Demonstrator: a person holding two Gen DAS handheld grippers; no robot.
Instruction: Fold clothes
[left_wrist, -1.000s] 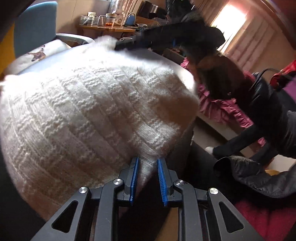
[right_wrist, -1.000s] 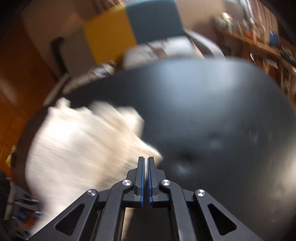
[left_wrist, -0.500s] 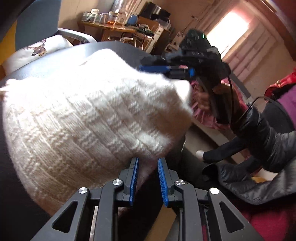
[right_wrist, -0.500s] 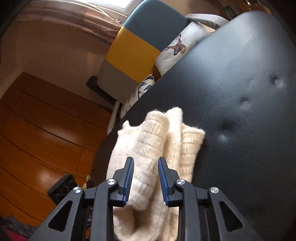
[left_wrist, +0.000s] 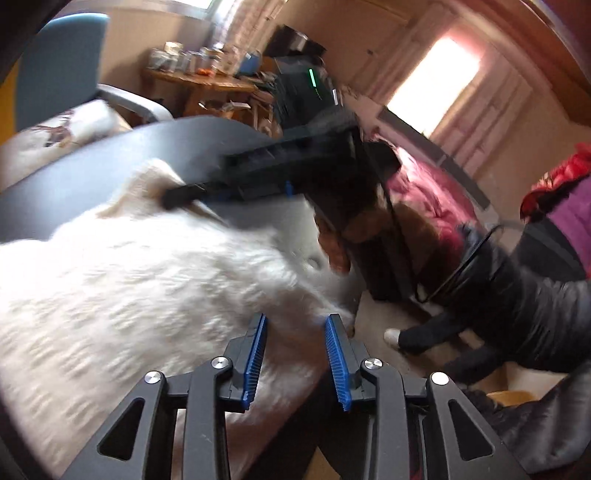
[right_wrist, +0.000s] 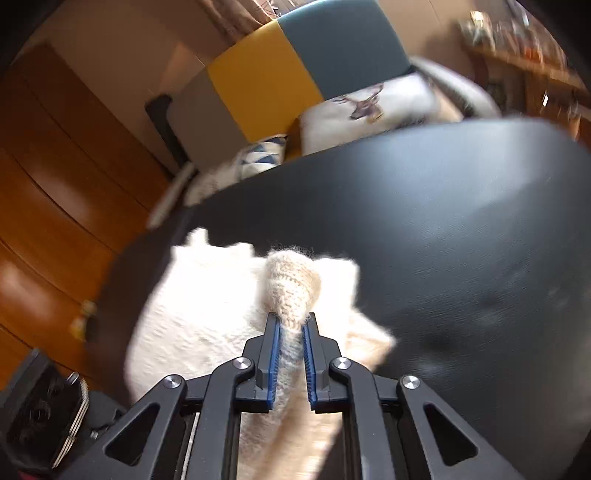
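Note:
A white knitted sweater (left_wrist: 129, 288) lies bunched on a black padded surface (left_wrist: 92, 173). My left gripper (left_wrist: 295, 325) is open at the sweater's near right edge, with fabric lying between its blue pads but not pinched. My right gripper (right_wrist: 291, 321) is shut on a rolled fold of the sweater (right_wrist: 291, 284) that sticks up between its fingers. In the left wrist view the right gripper (left_wrist: 177, 194) reaches over the sweater's far edge. The sweater also shows in the right wrist view (right_wrist: 199, 314).
A yellow and blue chair (right_wrist: 295, 70) with a deer-print cushion (right_wrist: 369, 110) stands behind the black surface (right_wrist: 443, 221). A cluttered wooden table (left_wrist: 207, 79) and pink bedding (left_wrist: 436, 188) are farther off. The person's dark jacket sleeve (left_wrist: 517, 302) is at right.
My right gripper closed on a fold of the sweater; it was open over it half a second ago. My left gripper opened wider. The sweater shifted and flattened lower.

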